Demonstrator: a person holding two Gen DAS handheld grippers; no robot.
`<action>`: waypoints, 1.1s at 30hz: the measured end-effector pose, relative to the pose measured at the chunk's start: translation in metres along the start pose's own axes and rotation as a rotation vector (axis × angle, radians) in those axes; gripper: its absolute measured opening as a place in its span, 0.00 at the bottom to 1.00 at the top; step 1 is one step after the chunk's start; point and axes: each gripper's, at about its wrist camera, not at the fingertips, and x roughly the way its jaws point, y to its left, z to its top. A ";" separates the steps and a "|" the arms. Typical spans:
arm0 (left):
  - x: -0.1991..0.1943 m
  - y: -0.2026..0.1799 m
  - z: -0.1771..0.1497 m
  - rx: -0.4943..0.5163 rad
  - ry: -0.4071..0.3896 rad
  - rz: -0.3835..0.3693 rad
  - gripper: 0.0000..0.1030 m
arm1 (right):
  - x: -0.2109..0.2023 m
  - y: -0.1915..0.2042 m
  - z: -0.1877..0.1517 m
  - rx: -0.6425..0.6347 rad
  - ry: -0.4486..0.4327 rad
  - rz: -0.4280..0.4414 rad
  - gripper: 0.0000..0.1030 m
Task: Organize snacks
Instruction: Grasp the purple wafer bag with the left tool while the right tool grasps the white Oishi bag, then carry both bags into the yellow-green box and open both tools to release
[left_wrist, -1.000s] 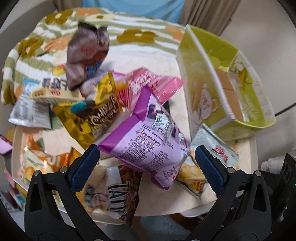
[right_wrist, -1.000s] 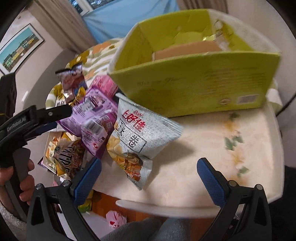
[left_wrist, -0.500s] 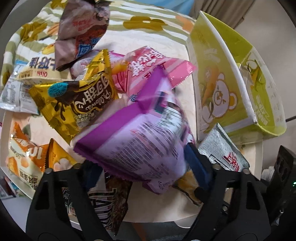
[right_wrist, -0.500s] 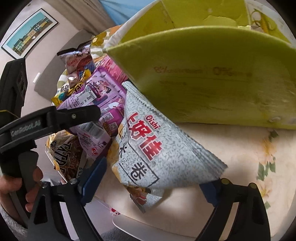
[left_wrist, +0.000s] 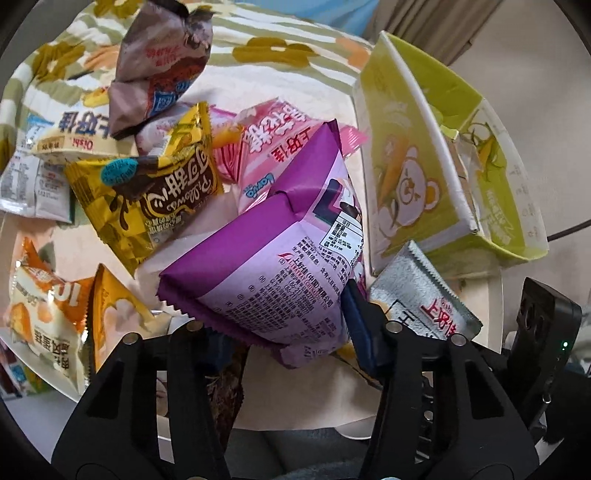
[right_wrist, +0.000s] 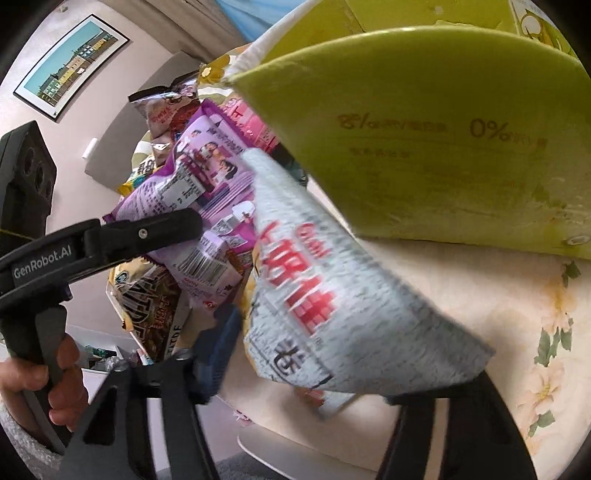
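Several snack packets crowd the tabletop (left_wrist: 332, 398) ahead of our left tool (left_wrist: 284, 343): an orange-and-white cake packet (left_wrist: 44, 325) far left, a yellow chocolate packet (left_wrist: 147, 195) ahead-left, a brown packet (left_wrist: 159, 62) beyond it, a pink packet (left_wrist: 273, 147) straight ahead. Our left tool pinches the purple packet (left_wrist: 269, 266) by its near end, fingers (left_wrist: 360, 332) pressed into its sides. Just right of it lies the silver packet (left_wrist: 424, 295), and beyond that the green carton (left_wrist: 413, 177), open-topped.

Our right tool (right_wrist: 314, 373) grips that silver packet (right_wrist: 332, 288), held tilted and blurred, close against the carton's wall (right_wrist: 443, 140). To its left a hand (right_wrist: 44, 384) holds the left tool level, clamped on the purple packet (right_wrist: 199, 192).

Floral cloth (right_wrist: 546, 332) covers the tabletop; a framed picture (right_wrist: 70, 66) hangs on the pale wall.
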 end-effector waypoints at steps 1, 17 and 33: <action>-0.003 0.001 -0.001 0.005 -0.005 -0.007 0.45 | -0.002 0.000 -0.001 0.000 -0.003 -0.004 0.50; -0.076 0.014 -0.007 0.049 -0.108 -0.134 0.43 | -0.053 0.035 -0.033 0.010 -0.125 -0.117 0.41; -0.159 -0.027 0.057 0.163 -0.296 -0.238 0.43 | -0.166 0.061 0.005 0.059 -0.339 -0.244 0.41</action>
